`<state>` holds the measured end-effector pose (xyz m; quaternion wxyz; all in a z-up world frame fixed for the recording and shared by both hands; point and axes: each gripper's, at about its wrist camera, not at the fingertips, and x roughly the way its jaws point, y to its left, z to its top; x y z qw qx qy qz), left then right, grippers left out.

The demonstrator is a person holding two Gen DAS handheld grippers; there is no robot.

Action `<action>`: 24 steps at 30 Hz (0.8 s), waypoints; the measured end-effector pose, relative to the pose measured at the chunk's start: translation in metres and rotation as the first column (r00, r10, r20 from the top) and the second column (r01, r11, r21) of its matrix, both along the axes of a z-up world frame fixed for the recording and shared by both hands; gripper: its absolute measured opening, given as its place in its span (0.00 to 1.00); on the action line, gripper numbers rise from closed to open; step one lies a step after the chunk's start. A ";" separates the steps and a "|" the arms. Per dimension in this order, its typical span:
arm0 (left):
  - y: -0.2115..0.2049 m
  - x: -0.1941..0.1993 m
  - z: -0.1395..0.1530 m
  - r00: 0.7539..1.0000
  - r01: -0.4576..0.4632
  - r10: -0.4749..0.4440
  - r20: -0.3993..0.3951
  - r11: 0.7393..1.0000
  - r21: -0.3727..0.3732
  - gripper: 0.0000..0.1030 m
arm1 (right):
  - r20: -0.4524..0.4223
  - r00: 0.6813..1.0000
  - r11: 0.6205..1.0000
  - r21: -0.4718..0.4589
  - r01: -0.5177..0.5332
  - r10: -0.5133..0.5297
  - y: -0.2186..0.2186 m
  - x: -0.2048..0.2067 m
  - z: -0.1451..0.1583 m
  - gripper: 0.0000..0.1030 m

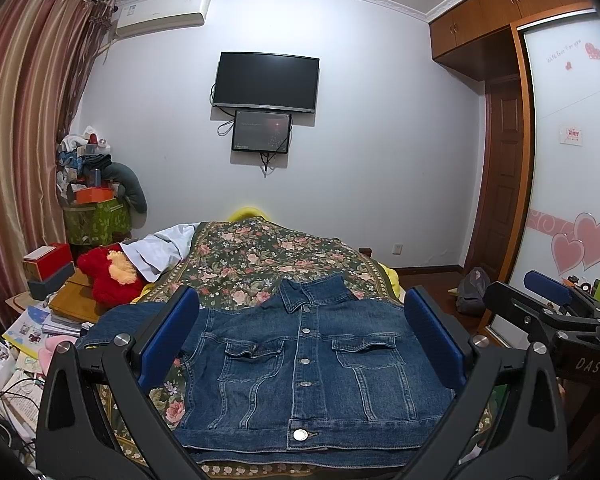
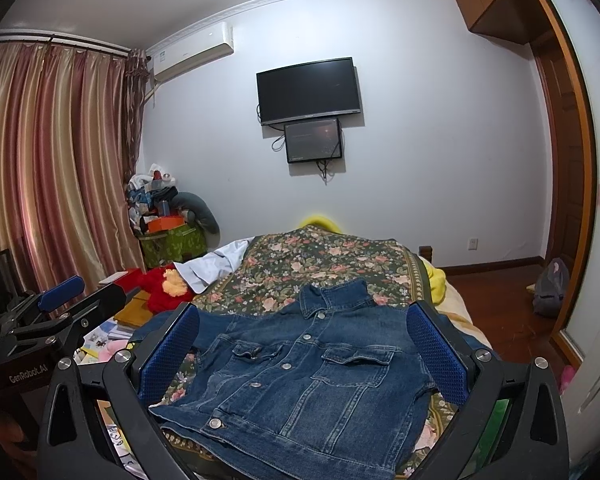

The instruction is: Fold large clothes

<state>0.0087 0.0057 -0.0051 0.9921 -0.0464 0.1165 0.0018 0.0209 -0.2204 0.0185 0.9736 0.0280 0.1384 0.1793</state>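
Floral bedspread (image 1: 260, 256) bears denim jacket (image 1: 308, 364); wall television (image 1: 266, 82) beyond.

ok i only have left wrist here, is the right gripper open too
Observer: Yes. The right gripper is open, blue pads wide apart, with the denim jacket showing between them.
Operator: and where's my left gripper from there
Observer: The left gripper shows at that view's left edge, left of the jacket and clear of it.
Operator: any marking on it
Observer: Its side reads GenRobot.AI.
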 end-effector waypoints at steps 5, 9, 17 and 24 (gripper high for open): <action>0.000 0.002 0.000 1.000 0.006 -0.006 -0.003 1.000 0.004 1.00 | 0.001 1.000 1.000 0.000 0.000 0.000 0.000 0.000 0.000 1.00; -0.001 0.001 0.000 1.000 0.008 -0.008 0.000 1.000 0.006 1.00 | 0.001 1.000 1.000 0.002 0.001 -0.001 0.000 0.002 0.000 1.00; 0.000 0.002 0.000 1.000 0.008 -0.008 0.003 1.000 0.007 1.00 | 0.004 1.000 1.000 0.003 0.001 -0.001 0.000 0.003 -0.001 1.00; -0.001 0.002 0.002 1.000 0.007 -0.007 0.006 1.000 0.010 1.00 | 0.003 1.000 1.000 0.005 0.001 -0.001 -0.001 0.003 0.000 1.00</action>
